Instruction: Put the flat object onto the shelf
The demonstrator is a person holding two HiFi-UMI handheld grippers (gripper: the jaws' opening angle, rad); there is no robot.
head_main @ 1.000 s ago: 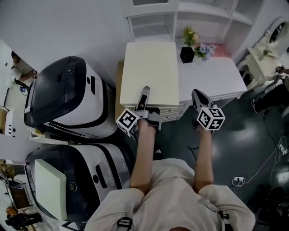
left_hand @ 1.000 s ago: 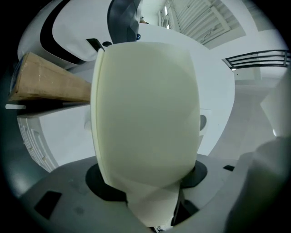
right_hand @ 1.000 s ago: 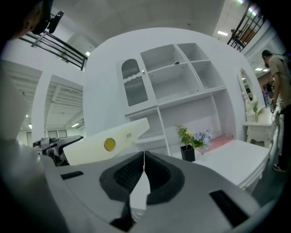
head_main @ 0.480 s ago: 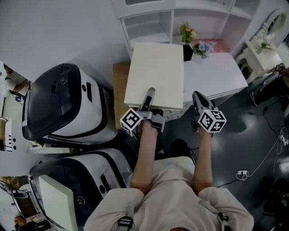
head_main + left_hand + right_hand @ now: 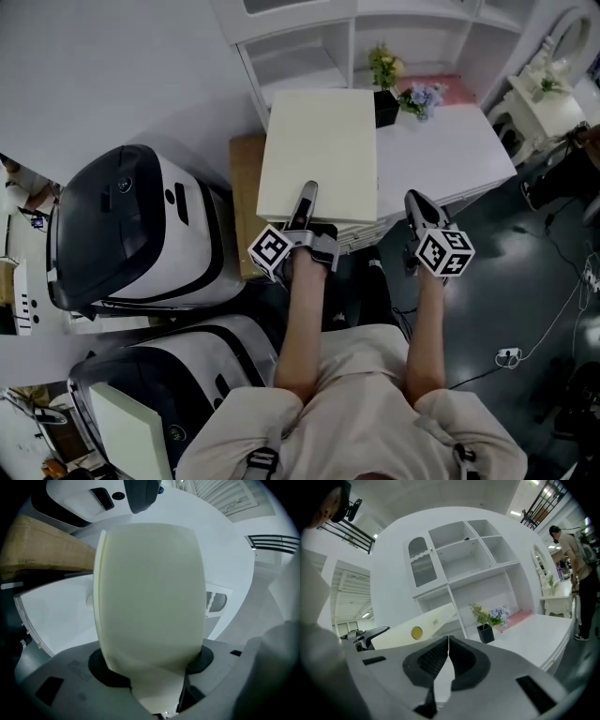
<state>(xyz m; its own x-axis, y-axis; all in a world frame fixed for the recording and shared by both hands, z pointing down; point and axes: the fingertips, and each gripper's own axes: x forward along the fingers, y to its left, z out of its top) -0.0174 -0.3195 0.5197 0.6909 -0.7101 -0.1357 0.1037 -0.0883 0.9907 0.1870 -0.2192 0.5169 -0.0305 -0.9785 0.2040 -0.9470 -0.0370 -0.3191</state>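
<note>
My left gripper [image 5: 304, 208] clamps the near edge of the flat cream rectangular board [image 5: 319, 141], which extends away over the white desk [image 5: 441, 150] toward the far white shelf unit [image 5: 300, 56]. My right gripper [image 5: 418, 206], right of the board, is closed, empty.

My head view is dim and grey, evenly lit with no hard shadows. The dark floor [image 5: 511, 272] on the right carries a few soft pale reflections, and the picture darkens toward its near corners. In my left gripper view the cream panel [image 5: 150, 592] sits so close that it looks soft and featureless. Its straight edges bulge outward like a barrel, and its left edge is slightly shaded. My right gripper view is the brightest: ceiling lights [image 5: 515, 513] glare at the far upper right, and the white shelf unit [image 5: 464, 559] is sharp but bowed by the wide lens. Both gripper views fade to black at their corners.
</note>
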